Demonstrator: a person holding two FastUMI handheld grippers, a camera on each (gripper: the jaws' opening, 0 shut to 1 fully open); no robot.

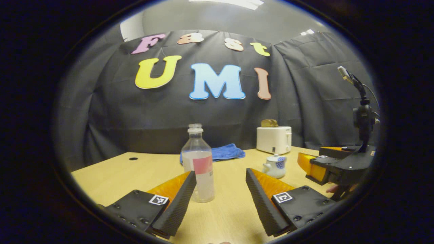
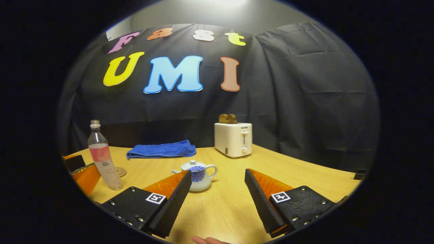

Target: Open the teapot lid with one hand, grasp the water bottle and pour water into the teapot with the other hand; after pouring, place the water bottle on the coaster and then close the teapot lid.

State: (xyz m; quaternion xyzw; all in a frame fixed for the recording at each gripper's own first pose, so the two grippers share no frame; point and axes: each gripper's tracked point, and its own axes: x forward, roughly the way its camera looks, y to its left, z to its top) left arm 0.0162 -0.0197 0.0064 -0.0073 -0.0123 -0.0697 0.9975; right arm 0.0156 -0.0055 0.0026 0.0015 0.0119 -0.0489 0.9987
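A clear uncapped water bottle [image 1: 198, 162] with a pink label stands upright on the wooden table, just beyond the left finger of my left gripper [image 1: 221, 171], which is open and holds nothing. The small white teapot [image 1: 275, 166] with a blue pattern sits further right, lid on. In the right gripper view the teapot [image 2: 199, 176] lies just ahead, partly behind one finger of my right gripper [image 2: 217, 171], also open and empty. The bottle [image 2: 103, 159] stands at the left, with a round coaster [image 2: 119, 172] right behind its base.
A white toaster [image 2: 233, 139] holding bread and a folded blue towel [image 2: 161, 149] sit at the back of the table [image 2: 305, 176]. The right gripper [image 1: 322, 166] with its camera mount shows at the right of the left gripper view. The left gripper [image 2: 81, 173] shows beside the bottle.
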